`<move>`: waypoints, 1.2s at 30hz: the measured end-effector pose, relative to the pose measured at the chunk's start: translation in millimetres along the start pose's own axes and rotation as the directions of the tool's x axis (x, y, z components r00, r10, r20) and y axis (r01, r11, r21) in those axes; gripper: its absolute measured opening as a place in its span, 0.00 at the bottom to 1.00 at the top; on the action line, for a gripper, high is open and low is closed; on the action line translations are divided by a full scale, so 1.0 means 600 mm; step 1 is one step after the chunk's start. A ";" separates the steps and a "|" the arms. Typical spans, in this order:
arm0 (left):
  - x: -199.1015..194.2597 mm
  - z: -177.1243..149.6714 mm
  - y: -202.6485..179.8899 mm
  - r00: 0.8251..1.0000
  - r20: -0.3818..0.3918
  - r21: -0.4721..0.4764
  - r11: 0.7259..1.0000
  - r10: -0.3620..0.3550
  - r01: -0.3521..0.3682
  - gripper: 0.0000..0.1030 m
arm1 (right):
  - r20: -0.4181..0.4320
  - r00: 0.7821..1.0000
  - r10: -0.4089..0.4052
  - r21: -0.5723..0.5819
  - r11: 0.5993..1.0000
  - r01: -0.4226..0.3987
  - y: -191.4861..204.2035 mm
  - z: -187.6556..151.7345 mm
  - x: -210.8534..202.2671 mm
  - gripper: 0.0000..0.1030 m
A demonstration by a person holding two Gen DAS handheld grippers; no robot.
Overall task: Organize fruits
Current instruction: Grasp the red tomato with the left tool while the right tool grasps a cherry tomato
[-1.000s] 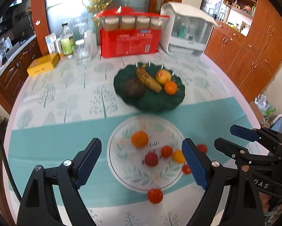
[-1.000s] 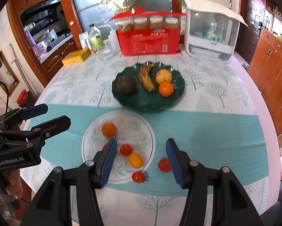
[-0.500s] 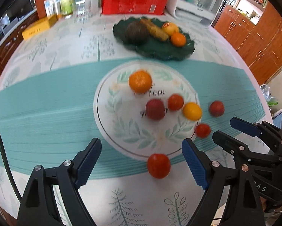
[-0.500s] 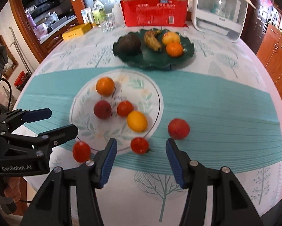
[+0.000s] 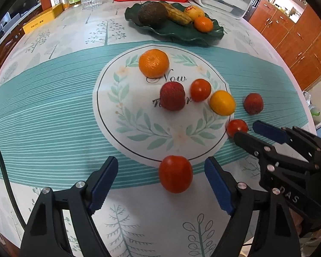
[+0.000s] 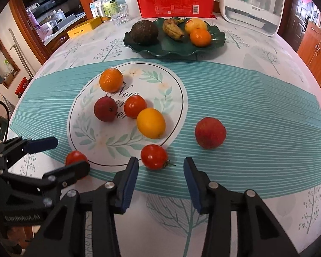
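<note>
The left gripper [image 5: 161, 185] is hanging low over the near edge of the table [image 5: 139, 231], its jaws spread and just now narrowing a little, with a red tomato [image 5: 175, 174] sitting between the blue pads [image 5: 103, 184] but touched by neither; bare cloth is lying open at six o'clock of it. At three o'clock of that tomato the right gripper [image 6: 160, 176] is also pointing steeply down, its jaws apart and just now closing in, flanking a smaller stemmed tomato [image 6: 154, 156] that is lying just beyond the tips, its stalk pointing toward four o'clock, still untouched. Both tomatoes are resting right at the near rim of the printed white circle [image 6: 171, 81] on the teal runner [image 6: 256, 111]. A dark red fruit [image 6: 210, 132] is sitting alone on the runner at one o'clock of the right gripper, with free room around it. Inside the circle a yellow citrus [image 6: 151, 123] is lying with its long axis running ten to four, touching a third tomato [image 6: 135, 106]; a red lychee-like fruit [image 6: 105, 109] and a mandarin [image 6: 111, 80] are crowding the left half. Farther off, at twelve, the green plate [image 6: 218, 40] is holding an avocado [image 6: 144, 32], a spotted banana [image 6: 173, 31] running eleven to five, a yellow fruit [image 6: 195, 25] and an orange [image 6: 200, 36]. Behind it a red box [image 6: 175, 0] and a white appliance [image 6: 250, 6] are closing off the far edge.
</note>
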State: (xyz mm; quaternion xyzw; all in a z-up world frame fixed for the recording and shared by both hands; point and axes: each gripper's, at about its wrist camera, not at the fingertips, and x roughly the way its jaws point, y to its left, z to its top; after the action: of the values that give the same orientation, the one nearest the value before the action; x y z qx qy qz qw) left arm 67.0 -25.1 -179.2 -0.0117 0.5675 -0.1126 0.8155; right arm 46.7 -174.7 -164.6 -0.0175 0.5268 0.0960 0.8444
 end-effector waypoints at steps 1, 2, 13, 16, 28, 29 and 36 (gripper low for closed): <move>0.001 0.000 -0.002 1.000 0.000 0.002 1.000 0.002 -0.002 0.77 | 0.000 1.000 0.000 -0.002 1.000 0.000 0.000 0.001 0.002 0.41; 0.002 -0.002 -0.003 1.000 -0.001 0.003 1.000 0.004 -0.004 0.75 | 0.001 1.000 0.005 -0.003 1.000 -0.005 -0.001 0.001 0.004 0.40; 0.008 -0.008 0.004 1.000 -0.009 -0.020 1.000 -0.017 0.017 0.37 | -0.010 1.000 0.015 -0.044 0.999 -0.015 0.014 0.006 0.019 0.30; 0.009 -0.008 0.002 1.000 -0.010 -0.013 1.000 -0.024 0.024 0.30 | -0.012 1.000 0.017 -0.051 0.999 -0.018 0.017 0.007 0.020 0.29; -0.006 0.001 0.006 1.000 -0.002 -0.009 0.999 -0.031 0.031 0.30 | -0.056 0.995 0.087 -0.011 0.996 -0.087 0.018 0.014 0.018 0.26; -0.009 0.005 0.006 1.000 0.002 -0.008 0.999 -0.031 0.031 0.30 | -0.056 0.994 0.092 -0.009 0.996 -0.093 0.019 0.015 0.015 0.26; -0.048 0.045 0.006 0.998 0.053 -0.002 1.000 -0.031 0.031 0.30 | -0.026 0.992 0.122 -0.011 0.992 -0.123 0.023 0.039 -0.022 0.26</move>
State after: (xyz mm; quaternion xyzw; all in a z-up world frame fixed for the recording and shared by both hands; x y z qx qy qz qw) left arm 83.4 -19.0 -143.6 -0.0248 0.5455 -0.1242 0.8285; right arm 59.4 -159.9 -141.7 0.0081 0.5370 0.1508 0.8299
